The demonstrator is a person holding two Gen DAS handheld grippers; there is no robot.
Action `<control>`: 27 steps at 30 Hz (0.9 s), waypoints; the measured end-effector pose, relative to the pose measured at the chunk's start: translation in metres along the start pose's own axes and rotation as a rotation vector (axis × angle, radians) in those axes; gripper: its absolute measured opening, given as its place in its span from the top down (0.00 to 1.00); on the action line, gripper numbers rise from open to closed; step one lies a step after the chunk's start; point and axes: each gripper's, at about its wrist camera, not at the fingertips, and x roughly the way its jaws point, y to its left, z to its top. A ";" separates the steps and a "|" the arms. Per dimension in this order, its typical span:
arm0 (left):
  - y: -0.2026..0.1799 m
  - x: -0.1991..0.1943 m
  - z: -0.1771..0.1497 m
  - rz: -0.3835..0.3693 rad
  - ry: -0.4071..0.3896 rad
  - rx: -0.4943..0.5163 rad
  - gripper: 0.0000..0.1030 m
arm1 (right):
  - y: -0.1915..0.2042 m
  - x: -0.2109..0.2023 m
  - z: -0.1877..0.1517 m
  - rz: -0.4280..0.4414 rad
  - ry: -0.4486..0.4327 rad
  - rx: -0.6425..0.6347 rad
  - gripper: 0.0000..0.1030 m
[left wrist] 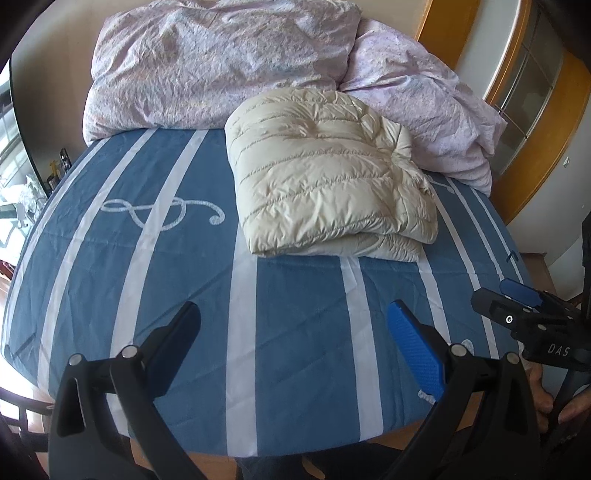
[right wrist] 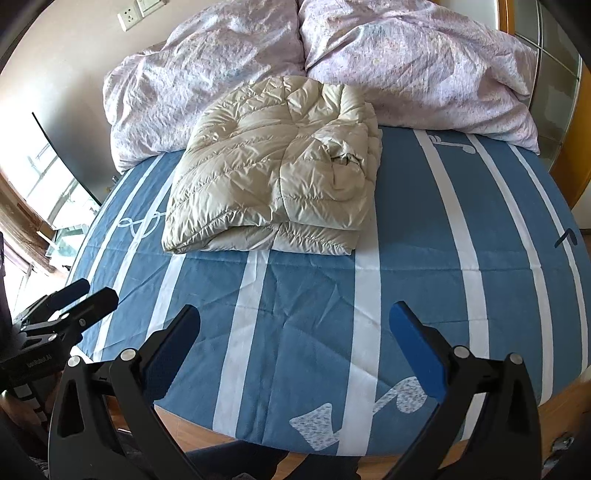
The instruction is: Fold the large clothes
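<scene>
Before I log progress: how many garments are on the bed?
1: a folded cream puffer jacket on the blue striped sheet, against the lilac duvet. Others may be hidden beneath the duvet.

- A bed [right wrist: 424, 229] fills most of both views, covered with a blue sheet bearing white stripes and white musical-note motifs.
- A crumpled pale lilac duvet [right wrist: 388, 55] is heaped at the far end of the bed, against a plain light wall [right wrist: 66, 55].
- A white wall socket [right wrist: 128, 17] and a switch plate sit on that wall above the duvet.
- Left of the bed, a bright window [right wrist: 55, 184] lets in daylight.
- Right of the bed stands orange wooden furniture with glass panels [left wrist: 532, 74].
- Wooden floor [left wrist: 11, 291] shows at the bed's left edge.
</scene>
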 end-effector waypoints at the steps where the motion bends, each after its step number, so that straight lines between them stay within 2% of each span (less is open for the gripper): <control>1: 0.001 0.000 -0.001 0.000 0.001 -0.004 0.03 | 0.000 0.000 -0.001 0.002 0.000 0.001 0.01; 12: 0.002 -0.001 -0.008 -0.013 -0.003 -0.030 0.03 | -0.001 0.001 -0.005 0.028 -0.003 0.017 0.01; 27: 0.002 0.001 -0.007 -0.065 -0.008 -0.052 0.03 | -0.004 0.001 -0.004 0.022 -0.005 0.020 0.01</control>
